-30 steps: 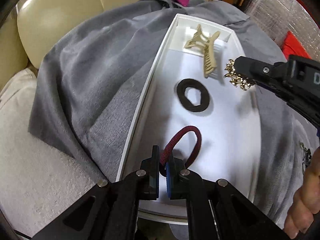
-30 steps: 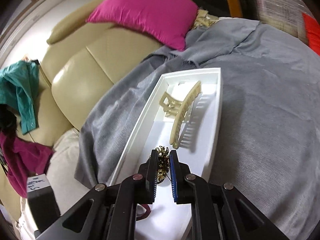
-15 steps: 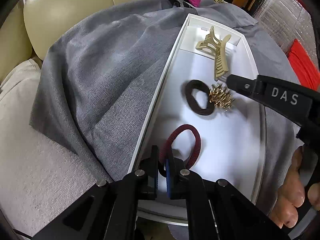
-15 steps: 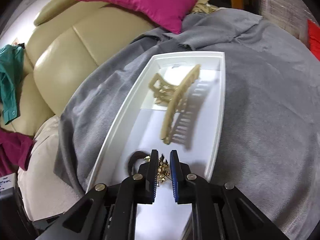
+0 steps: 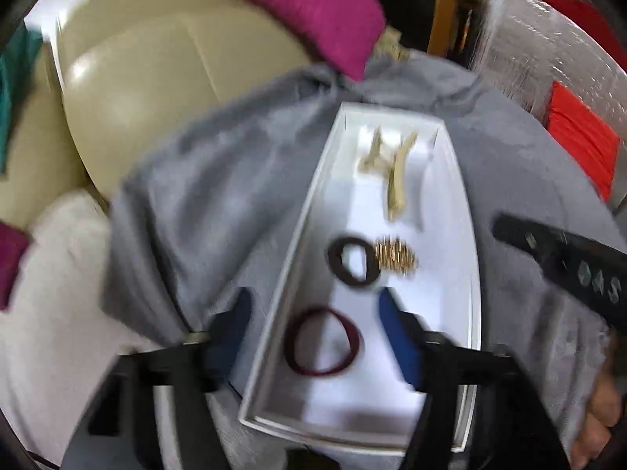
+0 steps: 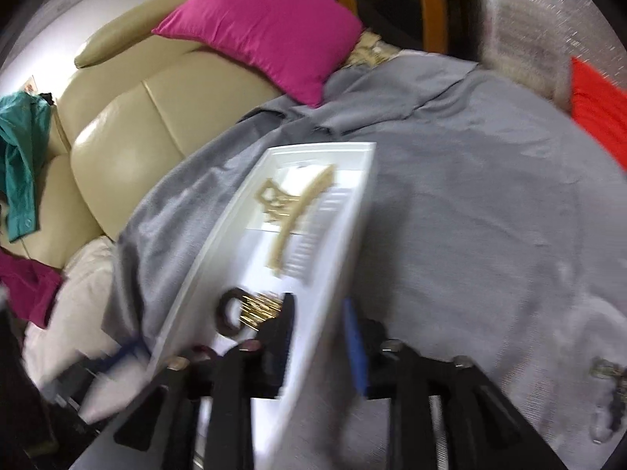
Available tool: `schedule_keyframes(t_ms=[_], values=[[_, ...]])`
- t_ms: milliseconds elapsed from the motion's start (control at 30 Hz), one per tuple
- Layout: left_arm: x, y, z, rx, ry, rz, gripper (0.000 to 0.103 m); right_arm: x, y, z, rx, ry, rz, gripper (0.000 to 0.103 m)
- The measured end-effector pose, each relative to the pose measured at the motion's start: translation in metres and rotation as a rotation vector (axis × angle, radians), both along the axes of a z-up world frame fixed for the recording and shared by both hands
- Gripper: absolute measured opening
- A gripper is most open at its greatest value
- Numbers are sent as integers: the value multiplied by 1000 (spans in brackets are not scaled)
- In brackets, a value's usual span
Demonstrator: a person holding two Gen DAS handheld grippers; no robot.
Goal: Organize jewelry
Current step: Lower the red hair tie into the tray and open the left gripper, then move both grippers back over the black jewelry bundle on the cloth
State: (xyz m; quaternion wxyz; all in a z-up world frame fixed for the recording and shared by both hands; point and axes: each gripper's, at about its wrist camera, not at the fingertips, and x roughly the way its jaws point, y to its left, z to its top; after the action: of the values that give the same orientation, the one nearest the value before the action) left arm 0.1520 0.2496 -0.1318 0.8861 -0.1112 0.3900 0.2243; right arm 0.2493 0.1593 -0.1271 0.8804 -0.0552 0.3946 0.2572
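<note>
- Left gripper (image 5: 313,325) jaws opening, nothing pinched; the maroon hair tie (image 5: 322,341) lies free on the near end of the white tray (image 5: 298,231).
- Right gripper (image 6: 319,323) opening too, empty — the gold spiky piece (image 5: 395,255) rests mid-tray, touching the dark brown scrunchie (image 5: 352,260).
- Best now, I'd judge: lift both straight up and clear so no finger snags a loop or nudges the tray's thin rim.
- Cream claw clip (image 5: 392,168) at the far end — hard, toothed plastic.
- Ties look soft and springy; grey blanket (image 5: 219,180) underneath gives, so the tray may rock.
</note>
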Motion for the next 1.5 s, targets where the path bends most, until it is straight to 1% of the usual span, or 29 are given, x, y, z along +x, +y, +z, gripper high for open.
schedule_keyframes(t_ms=[33, 100, 133, 167, 300, 400, 467, 600, 700, 767, 933, 1100, 1267, 1400, 1500], values=[[-1, -5, 5, 31, -23, -8, 73, -4, -7, 2, -14, -18, -10, 49], [-3, -16, 15, 80, -72, -40, 76, -16, -29, 10, -37, -63, -34, 55], [-4, -22, 18, 88, -95, -66, 80, -20, -38, 13, -55, -79, -51, 55], [-4, -26, 19, 86, -104, -83, 81, -26, -48, 16, -75, -96, -71, 55], [-1, -50, 25, 89, -135, -163, 81, -42, -92, 28, -128, -153, -167, 55], [-1, -75, 32, 122, -163, -212, 81, -55, -126, 35, -166, -195, -248, 57], [-1, -91, 36, 145, -186, -256, 86, -60, -146, 37, -182, -212, -296, 57], [1, -120, 42, 160, -215, -315, 86, -71, -184, 40, -215, -246, -394, 59], [5, -141, 45, 148, -216, -351, 87, -75, -211, 38, -214, -245, -449, 59], [8, -155, 46, 146, -212, -370, 87, -78, -229, 37, -188, -231, -469, 59], [15, -194, 48, 171, -213, -423, 87, -83, -269, 32, -100, -195, -524, 59], [20, -225, 44, 187, -197, -462, 87, -87, -299, 23, -61, -176, -571, 59], [27, -252, 40, 202, -182, -485, 87, -89, -326, 16, -42, -163, -607, 59], [31, -273, 35, 235, -167, -508, 87, -91, -344, 10, -47, -153, -626, 59], [33, -287, 32, 240, -161, -529, 87, -92, -356, 8, -43, -148, -644, 60]])
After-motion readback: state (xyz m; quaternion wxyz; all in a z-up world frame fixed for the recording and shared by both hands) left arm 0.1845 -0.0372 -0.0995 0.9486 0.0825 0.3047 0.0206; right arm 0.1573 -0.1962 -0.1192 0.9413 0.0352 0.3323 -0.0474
